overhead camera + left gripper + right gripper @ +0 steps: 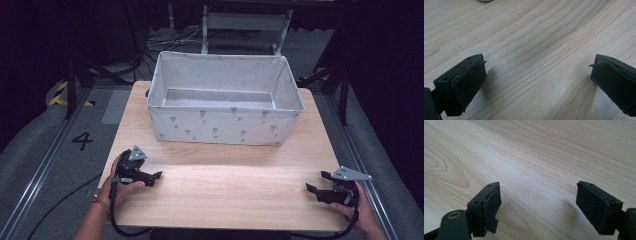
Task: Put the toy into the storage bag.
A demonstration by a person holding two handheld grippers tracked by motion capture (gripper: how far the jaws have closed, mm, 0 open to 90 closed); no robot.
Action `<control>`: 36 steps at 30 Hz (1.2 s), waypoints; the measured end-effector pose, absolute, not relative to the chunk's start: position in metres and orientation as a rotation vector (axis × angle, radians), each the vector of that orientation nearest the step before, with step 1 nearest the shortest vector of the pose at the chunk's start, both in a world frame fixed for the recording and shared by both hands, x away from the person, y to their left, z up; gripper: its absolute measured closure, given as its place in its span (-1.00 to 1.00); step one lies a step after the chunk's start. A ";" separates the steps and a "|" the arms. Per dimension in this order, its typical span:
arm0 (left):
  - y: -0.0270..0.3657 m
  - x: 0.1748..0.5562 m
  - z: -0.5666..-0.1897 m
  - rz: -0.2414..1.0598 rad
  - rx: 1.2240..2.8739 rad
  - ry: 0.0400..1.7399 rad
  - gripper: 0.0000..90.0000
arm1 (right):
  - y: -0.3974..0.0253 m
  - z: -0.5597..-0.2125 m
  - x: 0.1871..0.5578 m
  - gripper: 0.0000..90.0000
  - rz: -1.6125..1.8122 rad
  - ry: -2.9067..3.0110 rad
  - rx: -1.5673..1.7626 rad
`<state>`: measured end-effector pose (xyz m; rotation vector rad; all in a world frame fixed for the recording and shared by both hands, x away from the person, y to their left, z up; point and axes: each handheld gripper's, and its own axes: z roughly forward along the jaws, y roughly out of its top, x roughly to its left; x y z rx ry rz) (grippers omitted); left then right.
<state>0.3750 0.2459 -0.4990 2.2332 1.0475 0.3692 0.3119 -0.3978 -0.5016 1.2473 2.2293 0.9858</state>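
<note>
High view has both tongs, left tongs (159, 176) and right tongs (316, 182), gaping wide, empty, low over the tabletop (225, 185) near the fabric bin (220, 127).

We see a wooden table (220, 190) with a white fabric bin (225, 100) at twelve o'clock, our left gripper (156, 177) at eight o'clock and right gripper (315, 182) at four, jaws apart, both well clear of the bin
</note>
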 end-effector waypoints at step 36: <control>0.245 0.374 -0.499 0.369 2.227 1.071 -1.00 | -0.399 -0.504 0.314 -0.67 0.953 2.189 1.345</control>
